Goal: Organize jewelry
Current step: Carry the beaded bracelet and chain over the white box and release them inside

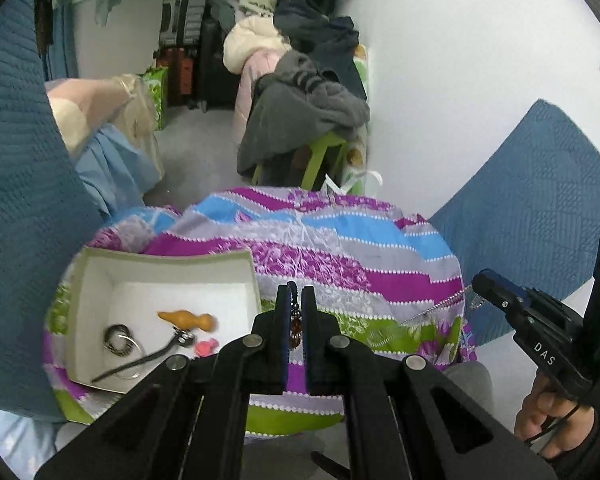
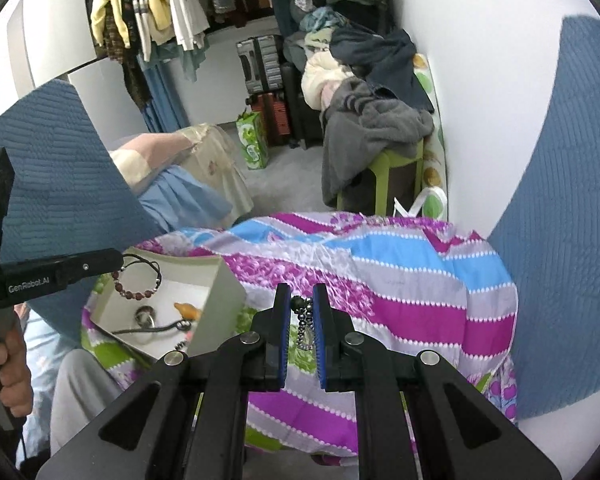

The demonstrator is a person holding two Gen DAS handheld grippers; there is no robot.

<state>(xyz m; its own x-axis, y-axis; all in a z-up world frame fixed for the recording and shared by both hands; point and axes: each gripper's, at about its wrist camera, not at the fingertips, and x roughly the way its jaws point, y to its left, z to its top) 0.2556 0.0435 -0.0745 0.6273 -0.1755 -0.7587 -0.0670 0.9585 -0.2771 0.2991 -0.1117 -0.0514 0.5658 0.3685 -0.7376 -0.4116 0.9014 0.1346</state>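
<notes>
Left gripper (image 1: 296,300): pinching beaded bracelet (image 2: 137,278) by its cord, dangling over white box (image 1: 85,312). Right gripper (image 2: 303,304): clamped on dark bead chain (image 2: 306,320) above striped cloth (image 2: 400,280). Light, limp, snag-prone; best gripped at cord or clasp.

We see even, bright indoor light with soft shadows; fisheye bending and dark vignetting at edges, slight blur throughout.
</notes>
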